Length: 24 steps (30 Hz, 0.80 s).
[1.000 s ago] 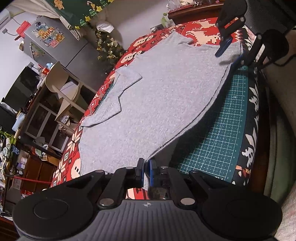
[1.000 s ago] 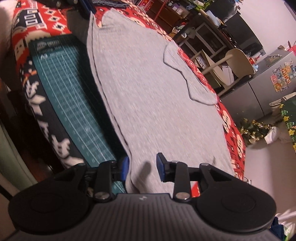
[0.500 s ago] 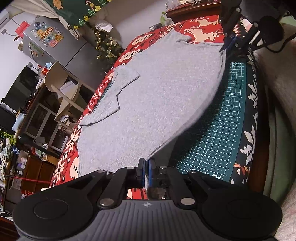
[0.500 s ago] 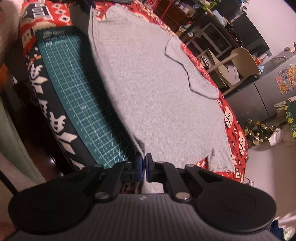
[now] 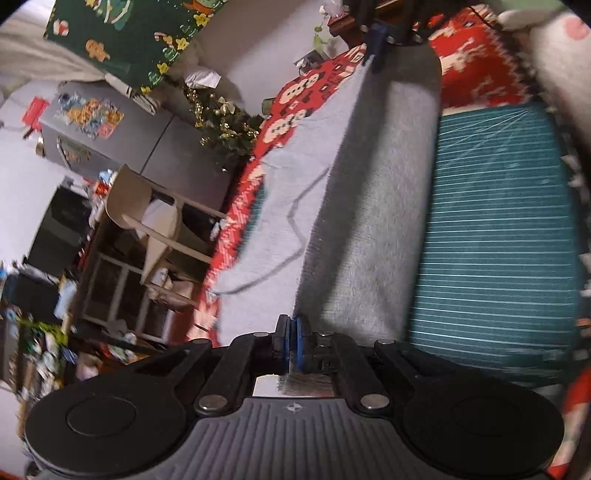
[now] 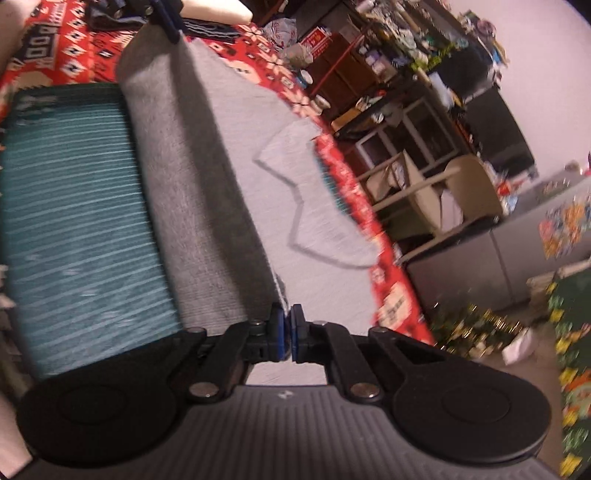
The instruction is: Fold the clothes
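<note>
A grey T-shirt [image 5: 373, 206] lies on a red patterned cloth, its near long edge lifted and curling over toward the far side. My left gripper [image 5: 291, 328] is shut on one corner of that lifted edge. My right gripper [image 6: 287, 319] is shut on the other corner of the grey T-shirt [image 6: 207, 206]. Each gripper shows small at the top of the other's view: the right gripper [image 5: 376, 40] and the left gripper [image 6: 170, 22], both pinching the same edge. A folded sleeve [image 6: 321, 210] lies flat on the far half.
A green cutting mat [image 5: 498, 229] lies uncovered where the shirt edge was, also seen as the mat [image 6: 74, 229]. The red patterned cloth [image 5: 476, 66] covers the table. Beyond the far table edge stand a cream chair [image 5: 147, 214], shelves and a grey fridge [image 5: 110, 133].
The right gripper closed on the shirt's corner. Both grippers then lifted the near edge and carried it away from the mat toward the far side, baring the green mat.
</note>
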Available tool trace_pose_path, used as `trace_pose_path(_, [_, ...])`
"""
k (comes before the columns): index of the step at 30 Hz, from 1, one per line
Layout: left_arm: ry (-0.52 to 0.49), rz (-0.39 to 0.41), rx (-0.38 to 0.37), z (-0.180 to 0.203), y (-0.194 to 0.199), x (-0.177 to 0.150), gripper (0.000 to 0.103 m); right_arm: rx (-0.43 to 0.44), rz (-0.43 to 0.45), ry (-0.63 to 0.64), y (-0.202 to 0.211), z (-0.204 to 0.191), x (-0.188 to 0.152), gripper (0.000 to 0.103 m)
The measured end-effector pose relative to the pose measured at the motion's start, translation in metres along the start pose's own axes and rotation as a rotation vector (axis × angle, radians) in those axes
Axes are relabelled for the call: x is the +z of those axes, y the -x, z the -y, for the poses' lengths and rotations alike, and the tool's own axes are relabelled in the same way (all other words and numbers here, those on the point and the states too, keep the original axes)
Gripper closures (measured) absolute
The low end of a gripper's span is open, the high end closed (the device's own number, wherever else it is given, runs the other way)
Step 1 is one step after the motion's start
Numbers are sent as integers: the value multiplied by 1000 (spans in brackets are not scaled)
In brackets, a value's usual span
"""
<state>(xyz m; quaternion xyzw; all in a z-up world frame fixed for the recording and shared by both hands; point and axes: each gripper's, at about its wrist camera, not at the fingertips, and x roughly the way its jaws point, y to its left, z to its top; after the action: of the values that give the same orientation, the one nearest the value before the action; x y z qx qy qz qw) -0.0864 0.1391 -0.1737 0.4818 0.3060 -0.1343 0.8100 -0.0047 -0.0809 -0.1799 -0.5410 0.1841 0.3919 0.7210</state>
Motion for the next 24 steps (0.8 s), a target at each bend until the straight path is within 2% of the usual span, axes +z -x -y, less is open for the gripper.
trace_pose_path(8, [-86, -18, 31, -52, -67, 8, 99, -31, 20, 50, -66, 63, 13, 100])
trace_pose_path(16, [-122, -60, -18, -73, -136, 4, 99, 2, -9, 54, -141, 99, 17, 100])
trace_pose_path(22, [-86, -121, -58, -76, -167, -5, 99, 44, -39, 33, -179, 104, 12, 99])
trace_pose_path(23, [-58, -140, -68, -78, -172, -6, 98, 48, -47, 20, -185, 104, 11, 99])
trace_pose_path(24, [-29, -160, -78, -80, -177, -6, 93, 53, -55, 4, -190, 105, 10, 95])
